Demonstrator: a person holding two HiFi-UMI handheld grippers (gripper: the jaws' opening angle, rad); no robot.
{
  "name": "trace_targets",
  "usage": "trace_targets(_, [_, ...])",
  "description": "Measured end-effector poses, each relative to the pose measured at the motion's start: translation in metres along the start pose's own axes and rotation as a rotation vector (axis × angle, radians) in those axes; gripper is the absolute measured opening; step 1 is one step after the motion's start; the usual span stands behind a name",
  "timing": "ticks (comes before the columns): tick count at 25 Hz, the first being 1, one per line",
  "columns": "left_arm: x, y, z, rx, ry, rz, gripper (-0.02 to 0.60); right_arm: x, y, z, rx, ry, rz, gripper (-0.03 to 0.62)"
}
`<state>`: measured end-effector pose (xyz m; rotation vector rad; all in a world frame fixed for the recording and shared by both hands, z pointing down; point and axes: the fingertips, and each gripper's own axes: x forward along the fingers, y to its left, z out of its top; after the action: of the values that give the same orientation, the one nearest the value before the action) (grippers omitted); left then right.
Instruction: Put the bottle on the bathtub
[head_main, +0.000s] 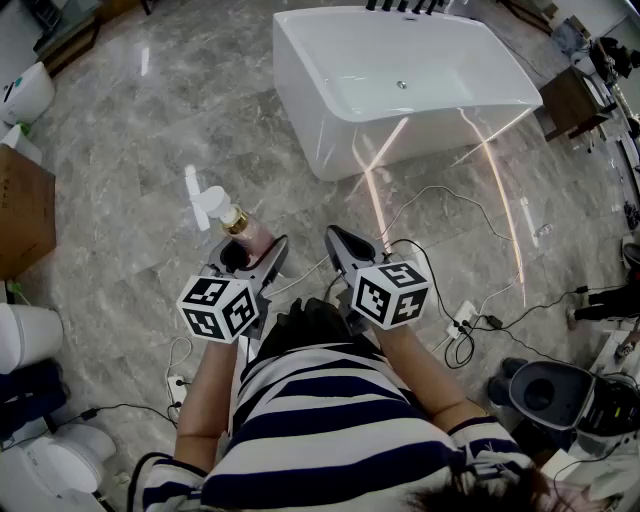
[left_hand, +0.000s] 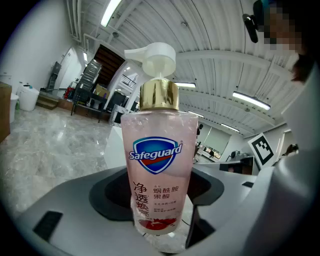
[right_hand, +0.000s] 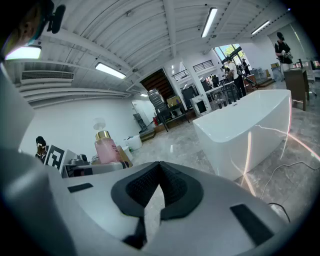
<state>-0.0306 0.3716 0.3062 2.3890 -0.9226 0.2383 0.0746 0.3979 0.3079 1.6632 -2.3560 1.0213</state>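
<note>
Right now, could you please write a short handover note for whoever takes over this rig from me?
Left gripper: shut on the lower body of the pink pump bottle, pump head pointing away from you.
Right gripper: jaws together, nothing between them.
Bathtub: ahead on the floor, empty, well apart from the bottle.
Done: the bottle is gripped and held off the floor.
Left: carry it forward to the tub, set it on the rim, then open the left gripper.
Mind the cables on the floor between you and the tub.
</note>
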Motion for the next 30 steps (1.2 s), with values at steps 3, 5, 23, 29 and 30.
trace_targets(3, [-0.001, -0.003, -0.002, 0.002, 0.002, -0.001, 0.311, -0.003, -0.001, -0.002, 0.002, -0.001, -0.004, 0.026])
trace_targets(5, [-0.001, -0.003, -0.003, 0.006, 0.007, -0.003, 0.311, -0.003, -0.002, -0.003, 0.004, -0.002, -0.008, 0.026])
trace_targets(23, [-0.016, 0.002, -0.015, 0.081, 0.050, -0.020, 0.311, 0.009, 0.047, -0.004, -0.027, -0.027, 0.179, 0.028])
trace_targets(29, [-0.027, 0.010, -0.025, 0.090, 0.086, -0.048, 0.311, 0.014, 0.076, -0.001, -0.087, -0.027, 0.273, 0.029])
trace_targets(30, [-0.029, 0.011, -0.026, 0.094, 0.092, -0.053, 0.311, 0.015, 0.082, 0.000, -0.102, -0.028, 0.300, 0.029])
